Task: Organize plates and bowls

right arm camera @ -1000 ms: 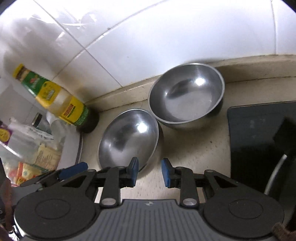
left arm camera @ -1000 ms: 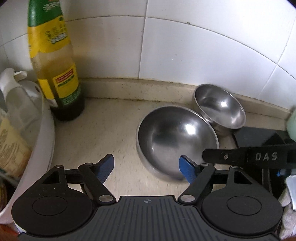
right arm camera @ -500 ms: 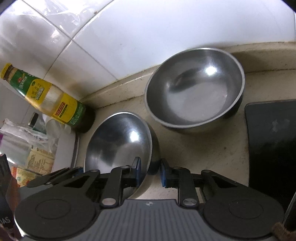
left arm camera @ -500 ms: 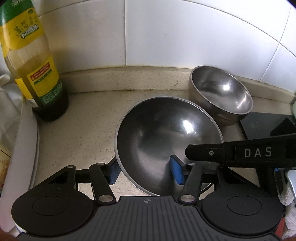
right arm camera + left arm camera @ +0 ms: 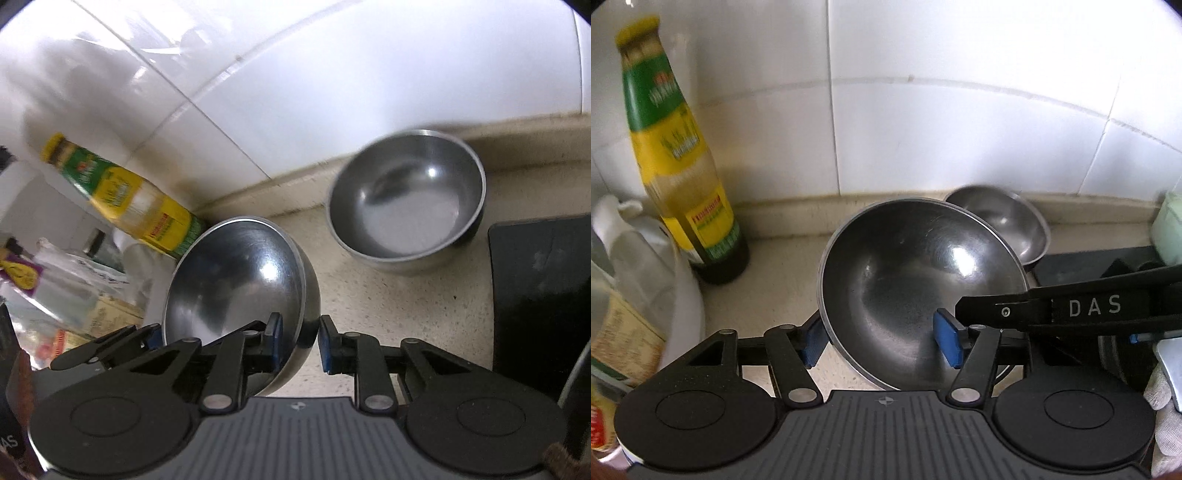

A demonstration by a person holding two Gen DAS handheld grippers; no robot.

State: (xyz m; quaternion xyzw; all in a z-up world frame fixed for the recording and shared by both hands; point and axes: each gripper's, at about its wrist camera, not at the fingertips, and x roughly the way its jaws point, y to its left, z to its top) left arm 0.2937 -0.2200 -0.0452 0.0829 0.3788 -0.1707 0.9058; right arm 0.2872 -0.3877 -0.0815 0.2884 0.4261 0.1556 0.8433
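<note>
A shallow steel bowl (image 5: 905, 288) (image 5: 236, 280) is raised and tilted off the beige counter, gripped from both sides. My left gripper (image 5: 879, 343) straddles its left wall, one blue pad outside the rim and one inside; its jaws are opening slightly while the pads rest against the bowl. My right gripper (image 5: 299, 343) is shut on the bowl's right wall, and one of its fingers (image 5: 1034, 312) crosses the left wrist view. A deeper steel bowl (image 5: 1008, 225) (image 5: 410, 214) stands upright by the tiled wall, behind and to the right.
An oil bottle (image 5: 690, 184) (image 5: 140, 206) stands at the left near the wall. A white basin (image 5: 683, 295) full of packets crowds the left edge. A black cooktop (image 5: 539, 295) lies on the right, and a pale green object (image 5: 1171, 225) sits beyond it.
Both grippers closed onto the shallow bowl's opposite walls, then raised and tilted it off the counter. The deep bowl stayed in place.
</note>
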